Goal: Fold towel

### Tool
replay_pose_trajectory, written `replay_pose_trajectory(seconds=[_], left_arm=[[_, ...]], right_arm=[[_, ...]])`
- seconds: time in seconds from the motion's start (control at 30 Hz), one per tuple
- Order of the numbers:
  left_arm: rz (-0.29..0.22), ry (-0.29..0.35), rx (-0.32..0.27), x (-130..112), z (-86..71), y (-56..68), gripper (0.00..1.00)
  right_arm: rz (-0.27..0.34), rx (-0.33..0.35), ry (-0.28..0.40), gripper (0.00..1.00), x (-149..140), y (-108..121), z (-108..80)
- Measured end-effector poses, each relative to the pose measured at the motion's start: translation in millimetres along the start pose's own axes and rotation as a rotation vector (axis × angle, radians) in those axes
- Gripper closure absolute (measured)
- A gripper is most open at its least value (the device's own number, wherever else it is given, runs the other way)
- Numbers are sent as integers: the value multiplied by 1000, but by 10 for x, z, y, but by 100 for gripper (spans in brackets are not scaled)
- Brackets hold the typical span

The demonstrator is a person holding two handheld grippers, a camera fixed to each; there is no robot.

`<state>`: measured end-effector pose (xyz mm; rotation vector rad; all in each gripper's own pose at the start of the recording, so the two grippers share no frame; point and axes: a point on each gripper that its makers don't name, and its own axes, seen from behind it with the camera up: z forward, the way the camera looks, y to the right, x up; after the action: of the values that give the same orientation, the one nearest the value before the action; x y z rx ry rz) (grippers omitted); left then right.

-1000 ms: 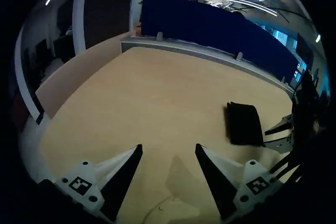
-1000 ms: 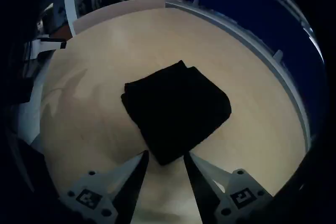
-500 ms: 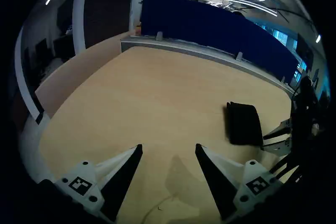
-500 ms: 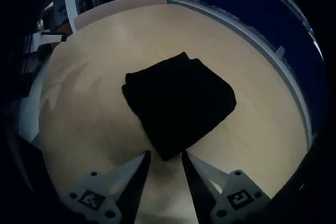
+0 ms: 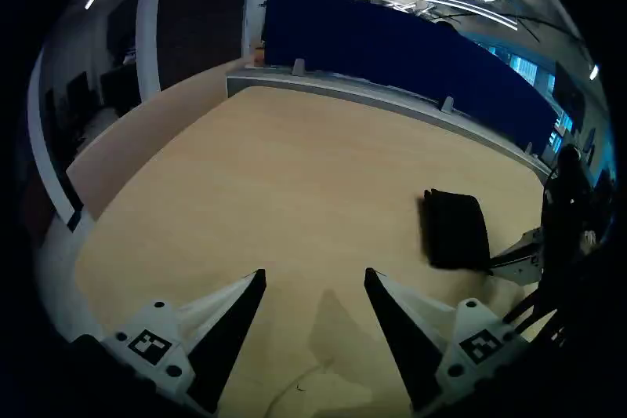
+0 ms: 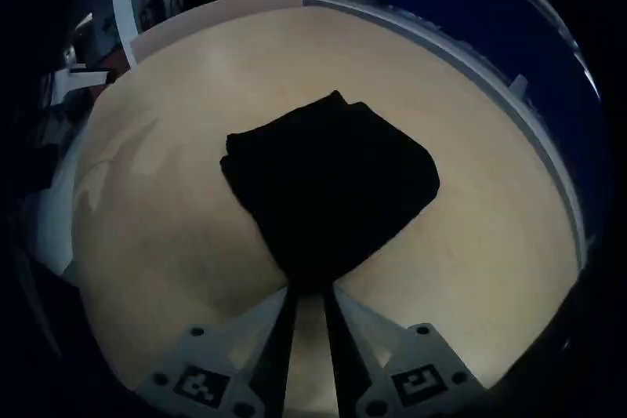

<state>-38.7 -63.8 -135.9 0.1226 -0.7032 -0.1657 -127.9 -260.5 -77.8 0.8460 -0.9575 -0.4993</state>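
A black towel (image 6: pixel 329 190), folded into a thick square, lies on the light wooden table (image 6: pixel 172 183). My right gripper (image 6: pixel 309 292) has its fingers drawn in on the towel's near corner, which sits pinched between the tips. In the left gripper view the same towel (image 5: pixel 454 228) lies at the right, with the right gripper (image 5: pixel 513 259) at its near right edge and a dark-sleeved arm behind it. My left gripper (image 5: pixel 313 281) hovers open over bare table, well left of the towel, with nothing between its fingers.
A blue partition (image 5: pixel 407 57) on a grey rail runs along the table's far edge. A pale side panel (image 5: pixel 133 136) borders the table on the left. A broad stretch of wooden surface (image 5: pixel 298 175) lies between the two grippers.
The right gripper's fingers have narrowed from open to pinched on the towel's near corner, and it has moved slightly forward. The left gripper has stayed still.
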Motion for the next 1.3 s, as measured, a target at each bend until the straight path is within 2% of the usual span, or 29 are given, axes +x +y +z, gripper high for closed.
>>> replay_pose_trajectory(seconds=[0.13,0.37,0.5,0.7,1.07,1.3], left_arm=[[4,-1,0,-15,-8,-3,7],[9,-1,-2,-2,-11,-9,7],[9,4,-6,31,-6,-6,7],[14,14,-15,104,11,35,7],[24,30,-35,230,31,136,7],[35,40,-45,306,19,176,7]], right_arm=[[9,-4,7,92,22,1,4],[2,-33,30,95,99,68,-38],[-3,-48,66,95,233,119,-136],[-5,-73,133,95,543,215,-381],[-39,-126,256,96,1153,337,-992],[-25,-150,331,96,1459,395,-1319]])
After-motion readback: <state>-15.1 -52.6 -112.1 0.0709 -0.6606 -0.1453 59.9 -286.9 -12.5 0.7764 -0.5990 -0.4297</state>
